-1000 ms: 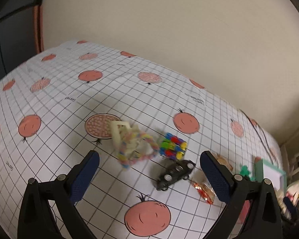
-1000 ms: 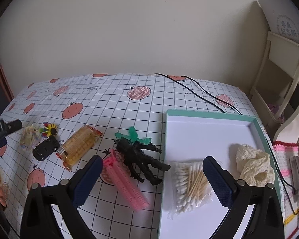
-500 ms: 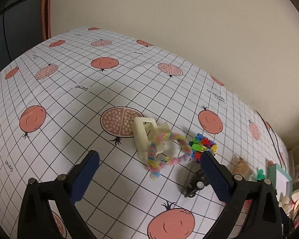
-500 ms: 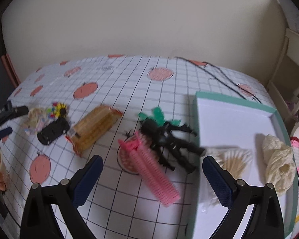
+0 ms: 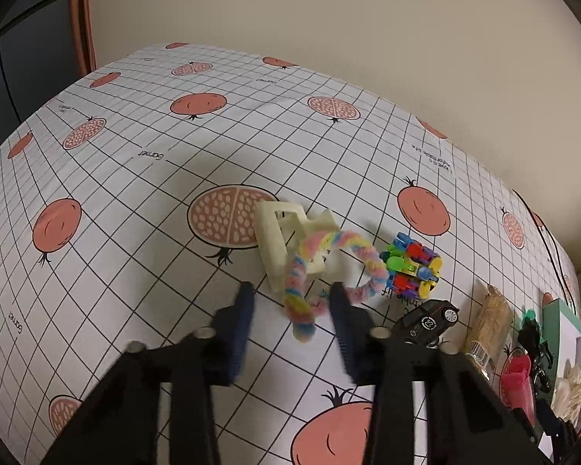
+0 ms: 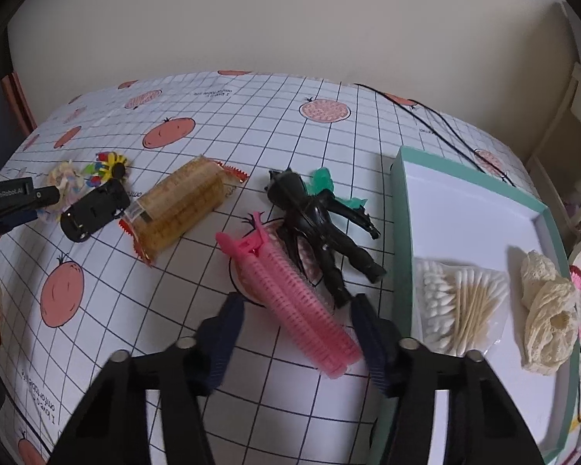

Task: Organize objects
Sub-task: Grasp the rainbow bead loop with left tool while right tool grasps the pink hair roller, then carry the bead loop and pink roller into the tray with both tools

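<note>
Left wrist view: the left gripper (image 5: pixel 290 302) has dropped lower and closed in on the rainbow fuzzy loop (image 5: pixel 310 271), and its blue fingers, wide apart a second ago, now stand much closer together on either side of the loop's near end, blurred as if closing, not yet clamped. The loop lies draped over a cream plastic clip (image 5: pixel 286 240) on the pomegranate-print tablecloth (image 5: pixel 135 193), with a multicoloured block toy (image 5: pixel 412 267) just to its right and a black toy car (image 5: pixel 430 319) nearer. This looks like the start of a pick-up. Right wrist view: the right gripper (image 6: pixel 298 321) has likewise come down and narrowed, its fingers straddling the near end of the pink hair roller (image 6: pixel 294 302), with gaps on both sides. A black action figure (image 6: pixel 321 221) lies touching the roller's far right side. The teal-rimmed tray (image 6: pixel 403 201) sits to the right, holding cotton swabs (image 6: pixel 453 302) and a cream lace bundle (image 6: pixel 546 302), likely the destination.
</note>
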Tool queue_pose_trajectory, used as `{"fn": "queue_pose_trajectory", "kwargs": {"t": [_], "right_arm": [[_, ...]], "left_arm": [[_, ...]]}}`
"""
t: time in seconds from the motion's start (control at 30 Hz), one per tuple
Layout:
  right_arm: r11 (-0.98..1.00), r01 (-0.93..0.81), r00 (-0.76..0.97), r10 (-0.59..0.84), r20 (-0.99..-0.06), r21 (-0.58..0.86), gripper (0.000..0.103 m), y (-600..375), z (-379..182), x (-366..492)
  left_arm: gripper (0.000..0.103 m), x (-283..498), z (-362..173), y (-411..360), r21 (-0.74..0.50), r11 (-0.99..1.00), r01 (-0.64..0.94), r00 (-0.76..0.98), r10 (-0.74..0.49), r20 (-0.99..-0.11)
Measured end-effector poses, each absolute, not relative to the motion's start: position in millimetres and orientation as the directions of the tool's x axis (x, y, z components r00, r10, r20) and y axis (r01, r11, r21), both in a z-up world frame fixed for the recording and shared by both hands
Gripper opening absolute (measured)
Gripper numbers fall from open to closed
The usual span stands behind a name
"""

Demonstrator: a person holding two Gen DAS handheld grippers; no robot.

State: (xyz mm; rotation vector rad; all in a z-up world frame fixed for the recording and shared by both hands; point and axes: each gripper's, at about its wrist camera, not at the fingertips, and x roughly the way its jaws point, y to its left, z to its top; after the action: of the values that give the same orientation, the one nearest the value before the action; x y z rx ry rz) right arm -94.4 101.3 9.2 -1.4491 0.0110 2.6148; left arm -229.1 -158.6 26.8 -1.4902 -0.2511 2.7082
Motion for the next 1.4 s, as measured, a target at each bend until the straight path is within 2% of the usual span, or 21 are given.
{"fn": "queue_pose_trajectory", "kwargs": {"t": [0.03,0.17,0.37,0.57,1.07,1.4], "right_arm": [[-0.988,-0.136,-0.518,0.131,-0.845,-0.07,0.047,101.4,8.7,-94.9],[-0.991,-0.124,-0.517,0.109,-0.849,-0.051,0.041,100.8,8.6,-94.9],[-0.994,-0.108,-0.52,0.07,-0.852,-0.015,0.033,97.2,10.6,-94.6],[-0.996,-0.087,-0.539,0.031,-0.841,0.019,0.029,94.5,17.4,-93.2],[-0.986,-0.14,-0.701,0.03,-0.713,0.096,0.028,115.4,73.1,-75.1],[-0.964,-0.226,-0.728,0.073,-0.682,0.138,0.028,159.3,87.2,-58.5]], "left_arm": [[0.021,-228.8,27.1,-157.5,-0.154,-0.987,0.042,-0.538,0.107,-0.836],[0.01,-227.3,28.1,-154.0,-0.138,-0.99,0.024,-0.543,0.103,-0.833],[0.008,-224.2,33.5,-151.3,-0.134,-0.991,0.01,-0.566,0.105,-0.818],[0.007,-221.4,49.1,-150.2,-0.147,-0.989,-0.001,-0.609,0.117,-0.784],[0.007,-194.3,114.9,-123.3,-0.288,-0.953,-0.095,-0.695,0.271,-0.666],[0.007,-172.5,132.7,-78.5,-0.316,-0.928,-0.199,-0.679,0.363,-0.638]]}}
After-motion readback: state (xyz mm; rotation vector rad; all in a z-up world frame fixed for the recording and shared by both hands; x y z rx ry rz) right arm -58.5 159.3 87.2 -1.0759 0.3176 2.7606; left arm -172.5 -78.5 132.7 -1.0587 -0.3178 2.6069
